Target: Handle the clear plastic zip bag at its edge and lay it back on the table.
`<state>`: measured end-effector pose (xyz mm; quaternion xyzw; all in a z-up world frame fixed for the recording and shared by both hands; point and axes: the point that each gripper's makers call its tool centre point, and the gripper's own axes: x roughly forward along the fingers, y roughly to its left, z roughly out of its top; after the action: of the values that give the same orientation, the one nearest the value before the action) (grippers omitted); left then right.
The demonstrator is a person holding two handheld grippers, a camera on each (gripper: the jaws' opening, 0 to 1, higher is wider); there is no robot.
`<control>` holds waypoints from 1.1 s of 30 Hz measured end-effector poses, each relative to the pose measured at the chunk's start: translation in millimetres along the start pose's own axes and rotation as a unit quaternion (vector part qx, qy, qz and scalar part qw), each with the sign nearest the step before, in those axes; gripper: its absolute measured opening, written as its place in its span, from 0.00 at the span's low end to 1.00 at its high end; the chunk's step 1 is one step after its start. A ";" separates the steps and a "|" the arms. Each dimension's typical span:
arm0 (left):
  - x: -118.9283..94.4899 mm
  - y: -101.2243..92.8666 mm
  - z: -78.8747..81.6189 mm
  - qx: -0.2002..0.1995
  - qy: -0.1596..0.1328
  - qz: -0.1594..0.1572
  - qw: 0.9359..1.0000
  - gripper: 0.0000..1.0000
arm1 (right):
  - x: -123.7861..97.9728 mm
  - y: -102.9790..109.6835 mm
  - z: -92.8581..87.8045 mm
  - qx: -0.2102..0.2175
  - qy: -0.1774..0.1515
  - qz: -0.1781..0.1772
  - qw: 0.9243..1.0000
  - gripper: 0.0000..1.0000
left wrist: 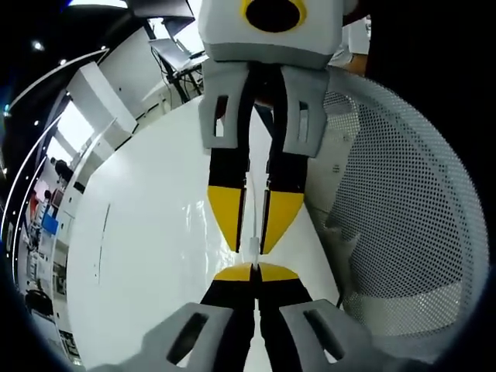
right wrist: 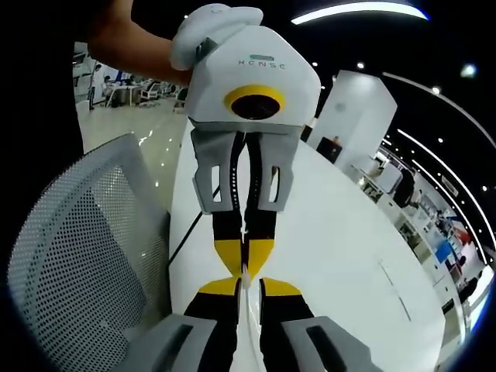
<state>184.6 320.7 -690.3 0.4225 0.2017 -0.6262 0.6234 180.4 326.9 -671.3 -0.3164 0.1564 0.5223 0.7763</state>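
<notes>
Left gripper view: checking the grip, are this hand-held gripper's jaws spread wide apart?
No, the left hand-held gripper has its yellow tips pressed together on the thin bag edge.

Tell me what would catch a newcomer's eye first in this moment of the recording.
Two grey grippers with yellow-and-black jaws meet tip to tip over the glossy white table: the left gripper rises from the bottom of the left gripper view, the right gripper hangs down opposite. A thin edge of the clear plastic zip bag is pinched between their tips. A white perforated mesh chair back curves beside the table.
</notes>
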 end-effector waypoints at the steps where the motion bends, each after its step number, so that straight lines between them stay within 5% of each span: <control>1: 0.2 0.0 0.1 0.001 0.000 0.000 1.000 0.00 | 0.0 0.3 0.0 0.000 -0.001 0.000 1.000 0.05; 33: -0.8 -2.7 -0.5 -0.003 -0.001 -0.008 1.000 0.00 | 5.9 6.3 0.8 0.006 -0.001 0.011 1.000 0.00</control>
<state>182.0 322.0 -690.7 0.4186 0.2065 -0.6306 0.6200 177.0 333.2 -676.2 -0.3091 0.1626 0.5303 0.7725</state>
